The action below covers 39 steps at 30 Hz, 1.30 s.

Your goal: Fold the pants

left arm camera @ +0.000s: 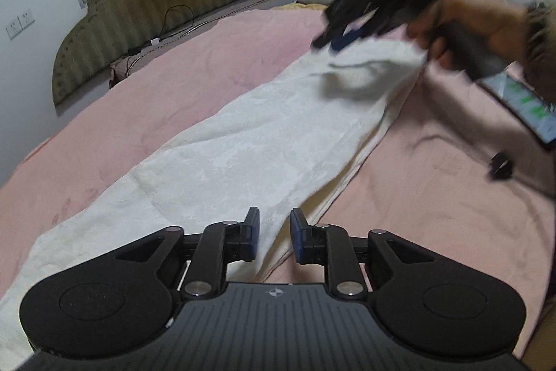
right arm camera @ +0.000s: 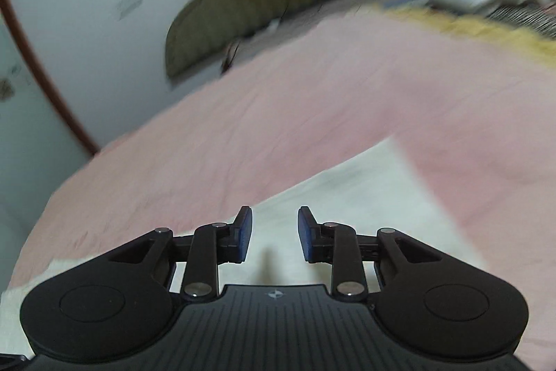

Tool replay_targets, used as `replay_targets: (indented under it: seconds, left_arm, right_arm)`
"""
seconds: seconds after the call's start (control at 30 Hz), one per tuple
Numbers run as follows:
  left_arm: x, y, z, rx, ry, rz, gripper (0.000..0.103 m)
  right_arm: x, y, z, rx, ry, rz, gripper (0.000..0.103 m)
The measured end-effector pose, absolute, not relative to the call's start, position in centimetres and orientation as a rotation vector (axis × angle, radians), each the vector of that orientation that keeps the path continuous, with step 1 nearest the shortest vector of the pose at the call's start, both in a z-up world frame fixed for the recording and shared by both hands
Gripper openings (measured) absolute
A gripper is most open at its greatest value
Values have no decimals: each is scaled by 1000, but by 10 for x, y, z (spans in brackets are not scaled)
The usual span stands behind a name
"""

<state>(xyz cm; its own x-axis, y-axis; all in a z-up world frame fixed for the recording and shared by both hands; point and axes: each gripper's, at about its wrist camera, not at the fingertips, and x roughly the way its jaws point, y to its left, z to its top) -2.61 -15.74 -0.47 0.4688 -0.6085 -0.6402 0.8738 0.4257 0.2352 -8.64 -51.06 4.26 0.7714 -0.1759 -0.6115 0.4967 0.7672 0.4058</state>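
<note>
Here, in the left wrist view, the pants (left arm camera: 243, 145) lie as one long cream strip on the pink bed (left arm camera: 156, 93), apparently already doubled leg over leg. Their long axis runs from the near left of the picture up toward the far right, where one end is bunched under the right gripper (left arm camera: 338, 39). Which end is the waist I cannot tell from this view. The left gripper (left arm camera: 274, 233) hovers just over the near part of the strip, by its right-hand edge, its fingers a narrow gap apart with nothing pinched between them. The right gripper, blurred, sits at the far end with a hand (left arm camera: 462, 26) on its handle (a phone (left arm camera: 521, 106) lies beside it on the bed); its fingers seem slightly parted above the cloth.

In the right wrist view, the right gripper (right arm camera: 274, 233) points down at a squared-off end of the pants (right arm camera: 347, 197), whose edge runs diagonally up to the right against the pink bed (right arm camera: 312, 86). Its fingers stand narrowly apart and empty, the cloth below them rather than between them.

I judge that the lengthwise fold is done and both ends lie released. The next move calls for each gripper to pinch an end or edge cleanly through both layers, then carry one end along the long axis onto the other.
</note>
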Motion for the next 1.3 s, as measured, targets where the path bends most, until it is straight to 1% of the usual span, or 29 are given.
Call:
replay_targets:
  seconds: [0.07, 0.1, 0.2, 0.27, 0.3, 0.33, 0.4, 0.47, 0.5, 0.57, 0.6, 0.67, 0.73, 0.83, 0.93, 1.0, 1.03, 1.07, 1.1, 1.13, 1.17, 1.2, 1.23, 1.3]
  left_arm:
    - [-19, -151, 5, 553, 512, -972, 36]
    - [-15, -147, 9, 532, 513, -961, 37]
    - [0, -138, 15, 491, 501, -893, 42]
    - [12, -137, 12, 489, 518, -839, 44]
    - [17, -139, 8, 492, 540, -821, 44]
    - [22, -141, 3, 497, 571, -808, 44]
    - [28, -146, -10, 527, 636, -803, 44]
    - [27, -150, -21, 558, 658, -791, 44]
    - [23, -146, -23, 565, 637, -780, 44]
    - [13, -139, -14, 566, 580, -768, 45]
    - [10, -133, -8, 551, 548, -757, 46]
    - [9, -115, 2, 506, 508, -706, 55]
    - [14, -96, 7, 471, 510, -638, 60]
    - [29, -57, 9, 456, 551, -497, 61]
    - [43, -6, 9, 423, 595, -346, 61]
    - [56, 31, 6, 385, 634, -256, 61]
    - [64, 48, 2, 372, 665, -206, 61]
    - [73, 61, -4, 371, 705, -159, 64]
    - [80, 73, -9, 375, 734, -117, 63]
    - [81, 81, -8, 359, 726, -111, 64]
    - [80, 84, -3, 348, 725, -112, 62]
    - [76, 83, 4, 346, 719, -117, 63]
    - [72, 78, 10, 349, 694, -119, 59]
    - [63, 65, 20, 347, 636, -156, 60]
  right_arm:
    - [-56, -522, 23, 553, 665, -456, 28]
    - [-49, -529, 17, 535, 680, -509, 27]
    - [-57, -522, 34, 529, 590, -609, 28]
    - [-70, -499, 47, 479, 558, -551, 31]
    - [-78, -487, 50, 476, 558, -502, 38]
    - [-85, -476, 50, 485, 567, -452, 50]
    - [-97, -459, 44, 502, 595, -366, 61]
    - [-101, -450, 30, 467, 669, -360, 61]
    - [-101, -450, 23, 437, 700, -395, 61]
    - [-107, -450, 23, 455, 670, -448, 61]
    - [-108, -446, 30, 470, 652, -473, 63]
    - [-106, -432, 41, 451, 595, -421, 63]
    - [-87, -407, 47, 404, 607, -293, 64]
    - [-60, -366, 42, 327, 652, -122, 64]
    - [-40, -343, 22, 301, 729, -45, 65]
    - [-38, -335, 15, 245, 711, -49, 69]
    - [-37, -332, 14, 218, 712, -57, 69]
    - [-36, -330, 16, 211, 713, -71, 69]
    - [-36, -328, 19, 216, 713, -96, 70]
    - [-37, -327, 23, 222, 705, -115, 70]
    - [-41, -325, 28, 227, 688, -121, 70]
    - [-48, -324, 33, 232, 669, -113, 70]
    - [-56, -324, 36, 236, 655, -103, 70]
    - [-69, -326, 38, 240, 659, -106, 70]
